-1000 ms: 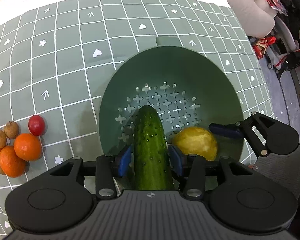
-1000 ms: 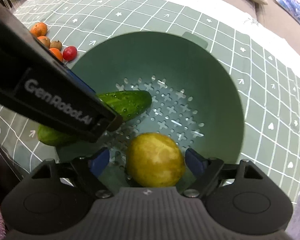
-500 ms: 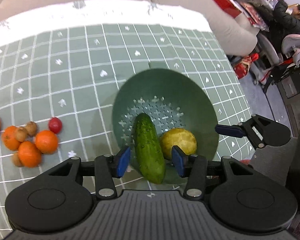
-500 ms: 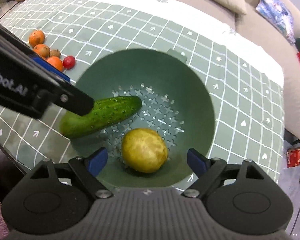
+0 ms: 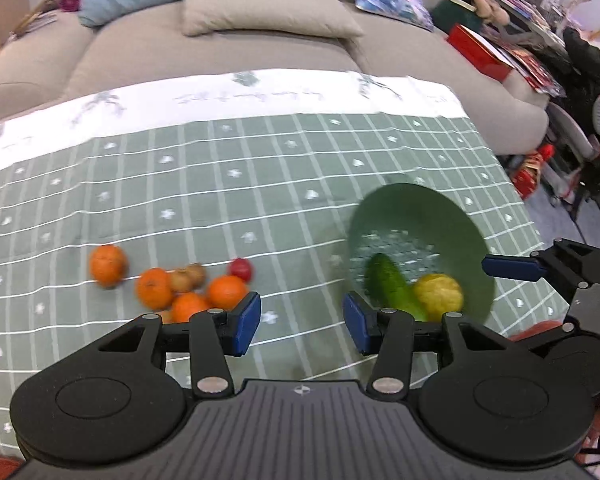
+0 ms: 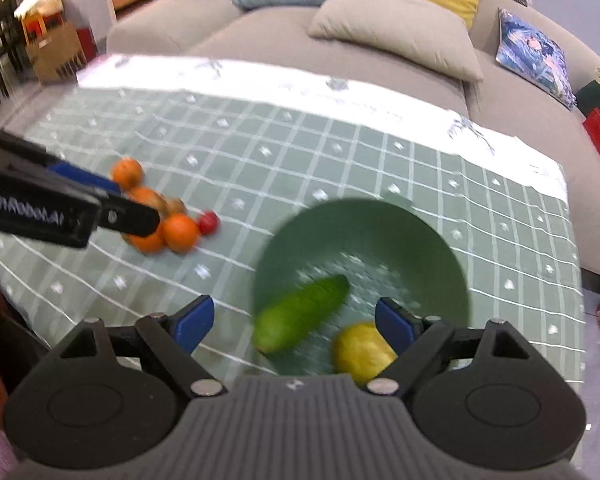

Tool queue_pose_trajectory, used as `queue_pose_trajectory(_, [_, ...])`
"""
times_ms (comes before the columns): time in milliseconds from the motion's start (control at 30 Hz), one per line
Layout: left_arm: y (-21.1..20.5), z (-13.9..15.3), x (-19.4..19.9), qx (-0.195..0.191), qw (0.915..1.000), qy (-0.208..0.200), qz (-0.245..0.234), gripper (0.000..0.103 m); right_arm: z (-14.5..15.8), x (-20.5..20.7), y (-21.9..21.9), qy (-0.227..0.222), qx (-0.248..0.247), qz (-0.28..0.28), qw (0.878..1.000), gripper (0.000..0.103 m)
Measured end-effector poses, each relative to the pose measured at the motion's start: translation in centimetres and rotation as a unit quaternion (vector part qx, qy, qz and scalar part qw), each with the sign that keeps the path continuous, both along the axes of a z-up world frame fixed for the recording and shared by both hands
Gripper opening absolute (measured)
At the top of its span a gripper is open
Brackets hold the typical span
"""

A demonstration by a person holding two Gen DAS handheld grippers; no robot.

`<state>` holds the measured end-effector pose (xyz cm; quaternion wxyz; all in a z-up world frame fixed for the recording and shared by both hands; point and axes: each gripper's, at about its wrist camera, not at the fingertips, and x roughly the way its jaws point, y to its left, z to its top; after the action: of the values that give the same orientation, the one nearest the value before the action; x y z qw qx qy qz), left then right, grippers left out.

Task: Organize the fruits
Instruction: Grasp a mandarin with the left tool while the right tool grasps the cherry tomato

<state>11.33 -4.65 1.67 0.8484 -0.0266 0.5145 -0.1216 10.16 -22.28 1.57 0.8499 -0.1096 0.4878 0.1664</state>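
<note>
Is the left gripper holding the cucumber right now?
No. The left gripper is open and empty, and the cucumber lies in the green colander beside the yellow fruit.

A green cucumber (image 6: 302, 314) lies slanted beside a yellow lemon (image 6: 362, 352) inside the green colander (image 6: 440, 256), while oranges (image 5: 152, 288), small brown fruits (image 5: 188, 276) and a red one (image 5: 241, 269) cluster on the checked cloth
</note>
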Motion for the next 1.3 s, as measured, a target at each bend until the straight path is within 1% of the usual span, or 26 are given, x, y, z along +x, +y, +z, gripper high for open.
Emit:
queue_pose_trajectory(100, [1.9, 0.0, -0.4, 0.013, 0.9997, -0.012, 0.017, 0.056, -0.4, -0.3, 1.8, -0.014, 0.022, -0.005, 1.000, 0.084])
queue_pose_trajectory(233, [4.2, -0.1, -0.8, 0.029, 0.9985, -0.022, 0.040, 0.056, -1.0, -0.3, 3.9, -0.020, 0.050, -0.017, 0.998, 0.084])
queue_pose_trajectory(400, [6.9, -1.2, -0.6, 0.028, 0.9973, -0.012, 0.066, 0.056, -2.3, 0.0, 6.5, -0.022, 0.073, -0.029, 0.997, 0.082])
queue_pose_trajectory(467, [7.8, -1.9, -0.3, 0.026, 0.9968, -0.007, 0.075, 0.056, -2.9, 0.3, 7.4, -0.019, 0.076, -0.033, 0.996, 0.076])
queue_pose_trajectory(533, [8.6, -2.5, -0.1, 0.023, 0.9964, -0.003, 0.081, 0.056, -3.7, 0.8, 8.2, -0.013, 0.075, -0.031, 0.997, 0.075])
queue_pose_trajectory(700, [9.9, -4.1, 1.0, 0.028, 0.9950, 0.013, 0.095, 0.056, -5.4, 2.4, 9.3, 0.007, 0.075, -0.026, 0.997, 0.067])
queue_pose_trajectory(767, [10.4, -4.7, 1.5, 0.027, 0.9946, 0.019, 0.098, 0.056, -6.1, 3.1, 9.6, 0.015, 0.074, -0.027, 0.997, 0.059])
queue_pose_trajectory(800, [10.6, -5.0, 1.7, 0.025, 0.9946, 0.020, 0.098, 0.056, -6.5, 3.5, 9.7, 0.020, 0.075, -0.028, 0.997, 0.058])
queue_pose_trajectory(900, [11.1, -6.0, 2.3, 0.017, 0.9947, 0.021, 0.099, 0.056, -7.5, 4.6, 9.9, 0.031, 0.075, -0.030, 0.996, 0.054])
queue_pose_trajectory(967, [11.7, -6.6, 2.7, 0.009, 0.9946, 0.020, 0.101, 0.056, -8.2, 5.2, 10.0, 0.037, 0.074, -0.031, 0.996, 0.048])
queue_pose_trajectory(1133, [13.1, -8.1, 3.8, -0.017, 0.9934, 0.010, 0.113, 0.056, -9.8, 6.9, 9.9, 0.054, 0.075, -0.042, 0.995, 0.044])
queue_pose_trajectory(1200, [13.7, -8.7, 4.3, -0.019, 0.9921, 0.007, 0.124, 0.056, -10.3, 7.6, 9.9, 0.060, 0.080, -0.047, 0.994, 0.038])
queue_pose_trajectory(1300, [14.7, -9.6, 5.1, -0.025, 0.9893, 0.006, 0.144, 0.056, -11.0, 8.8, 10.0, 0.068, 0.088, -0.056, 0.992, 0.034])
